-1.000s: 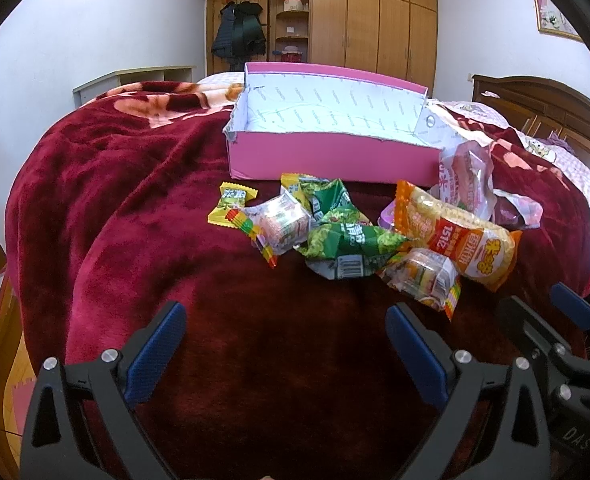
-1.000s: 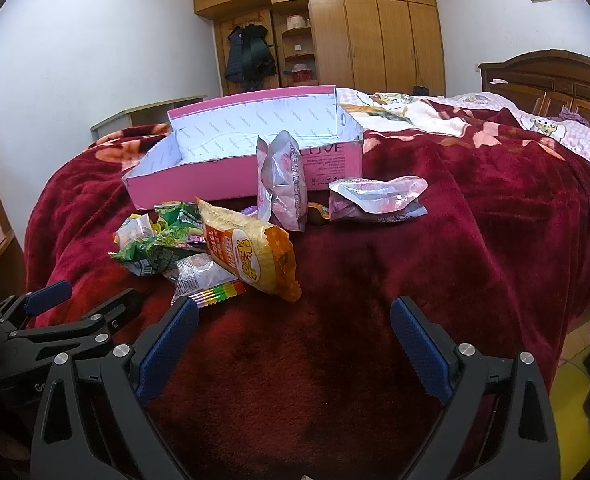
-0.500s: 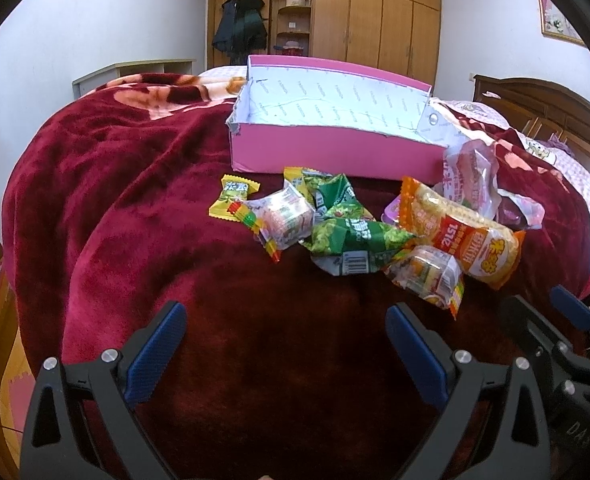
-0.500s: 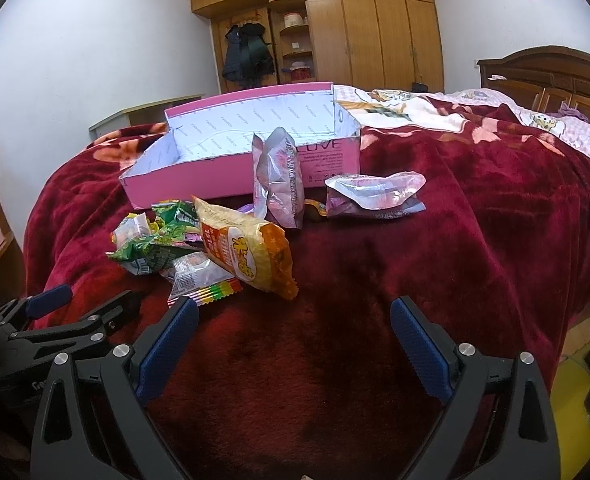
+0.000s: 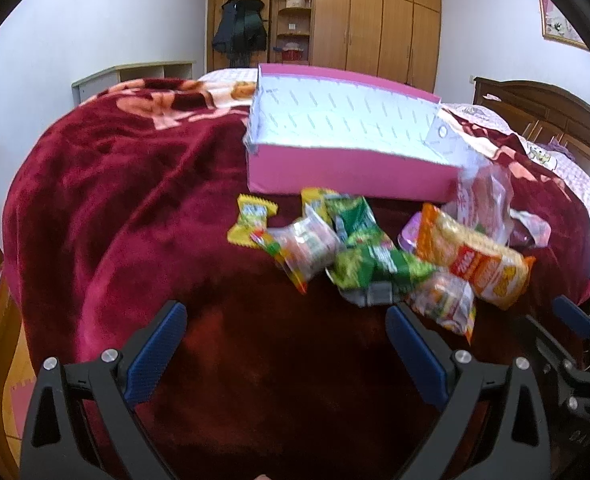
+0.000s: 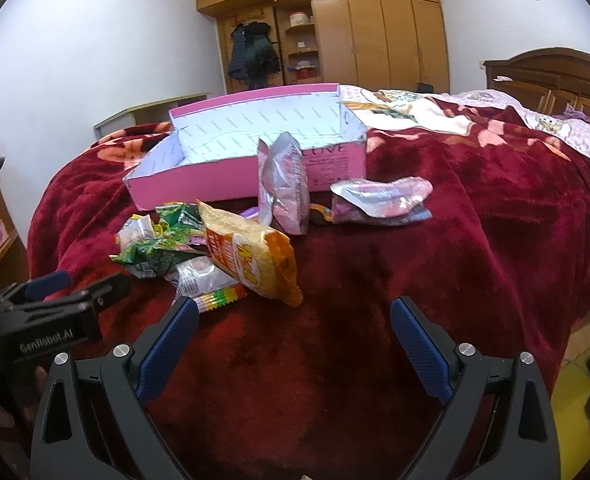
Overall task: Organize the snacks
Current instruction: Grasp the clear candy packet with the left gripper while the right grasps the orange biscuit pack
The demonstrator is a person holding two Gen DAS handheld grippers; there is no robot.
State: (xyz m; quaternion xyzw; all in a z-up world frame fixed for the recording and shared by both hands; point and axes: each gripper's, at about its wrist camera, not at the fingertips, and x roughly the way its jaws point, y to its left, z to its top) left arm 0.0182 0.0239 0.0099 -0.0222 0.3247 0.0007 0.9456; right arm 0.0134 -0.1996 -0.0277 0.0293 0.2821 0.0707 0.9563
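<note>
We see the snacks heaped on the dark red blanket (image 5: 127, 208) just in front of the pink box (image 5: 347, 176), which serves as our landmark. Nearest the box's front wall lie a small yellow packet (image 5: 251, 220) and a green packet (image 5: 353, 212); a clear wrapped candy bag (image 5: 305, 250) and a second green packet (image 5: 379, 268) lie a little further from it, overlapping each other. Off the box's right front corner an orange snack bag (image 6: 251, 254) lies slanted across the pile, with another clear packet (image 5: 445, 304) touching its near end. A silvery pink pouch (image 6: 285, 186) stands upright against the box's front wall, and a flat pink pouch (image 6: 379, 200) lies beside it, near the box's right corner. The box is open at the top, its white patterned lining showing. Our left gripper (image 5: 285, 350) hovers over the blanket well short of the pile, its blue-padded jaws spread wide and holding nothing. Our right gripper (image 6: 293, 346) hangs likewise released and unloaded, its left finger (image 6: 167, 346) just beside the rainbow-edged end of a clear packet. Beyond the box stands a wooden wardrobe (image 6: 359, 28).
</note>
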